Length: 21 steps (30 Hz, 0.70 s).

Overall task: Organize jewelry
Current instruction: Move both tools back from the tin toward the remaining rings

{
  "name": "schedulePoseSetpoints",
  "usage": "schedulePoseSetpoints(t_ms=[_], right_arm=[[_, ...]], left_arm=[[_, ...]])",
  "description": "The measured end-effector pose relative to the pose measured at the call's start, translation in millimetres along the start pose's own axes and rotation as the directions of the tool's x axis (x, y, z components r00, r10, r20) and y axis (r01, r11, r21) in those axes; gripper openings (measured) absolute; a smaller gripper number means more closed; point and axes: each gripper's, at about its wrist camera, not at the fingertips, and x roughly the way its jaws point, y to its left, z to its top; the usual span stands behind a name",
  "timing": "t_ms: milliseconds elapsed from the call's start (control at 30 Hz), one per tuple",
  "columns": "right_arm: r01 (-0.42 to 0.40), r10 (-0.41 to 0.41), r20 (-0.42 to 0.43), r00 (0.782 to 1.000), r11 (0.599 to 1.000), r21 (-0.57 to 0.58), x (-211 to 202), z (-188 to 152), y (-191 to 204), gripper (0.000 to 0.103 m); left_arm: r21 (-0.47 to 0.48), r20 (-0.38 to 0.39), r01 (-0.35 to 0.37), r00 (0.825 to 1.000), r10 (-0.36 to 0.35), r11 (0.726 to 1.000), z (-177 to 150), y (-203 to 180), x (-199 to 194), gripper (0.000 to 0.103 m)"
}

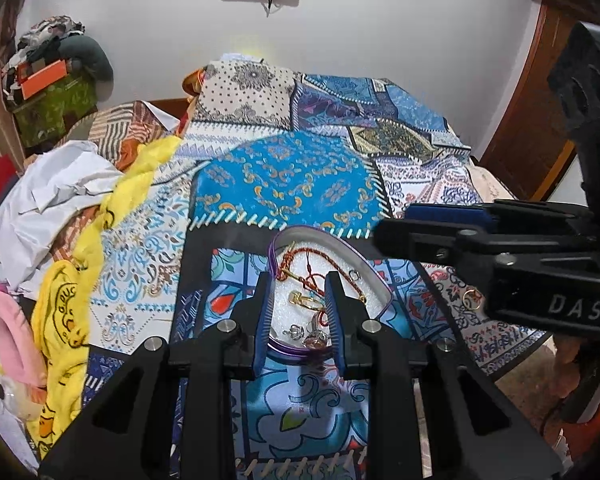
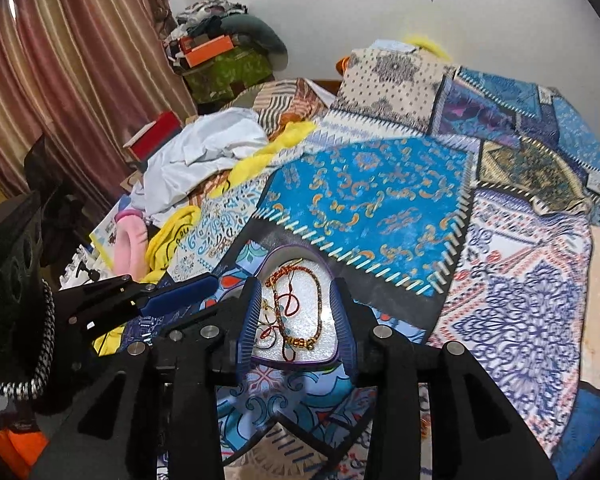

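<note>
A purple-rimmed tray (image 1: 350, 249) with a white lining lies on the patterned bedspread and holds a red-and-gold cord necklace (image 1: 300, 260), a gold clasp piece (image 1: 306, 300) and small silver pieces (image 1: 300, 332). My left gripper (image 1: 298, 322) is open and empty, hovering over the tray's near half. A gold ring (image 1: 471, 298) lies on the bedspread right of the tray. In the right wrist view the tray (image 2: 296, 361) and the necklace (image 2: 296, 308) lie between my open, empty right gripper's (image 2: 296, 320) fingers. The right gripper also shows in the left wrist view (image 1: 432, 220).
The patchwork bedspread (image 2: 380, 196) covers the bed. Yellow cloth (image 1: 72, 300), white cloth (image 1: 48, 204) and a pink item (image 1: 16, 332) are piled at the left. A green box with an orange box (image 2: 210, 50) stands by the curtain. A wooden door (image 1: 540, 100) is at right.
</note>
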Motion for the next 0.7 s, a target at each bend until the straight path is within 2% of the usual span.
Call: schedulePoseSetpoints(t_ms=[400, 700], right_arm=[[0.082, -0.082, 0.110, 0.990, 0.997, 0.002, -56.8, -9.2, -14.1, 0.033], [0.136, -0.142, 0.126, 0.982, 0.989, 0.054, -84.6, -32.9, -44.4, 0.033]], left_arm=[[0.037, 0.079, -0.001, 0.997, -0.002, 0.999, 15.3, -27.2, -35.3, 0.027], [0.093, 0.069, 0.033, 0.997, -0.039, 0.995, 19.1, -71.3, -31.7, 0.027]])
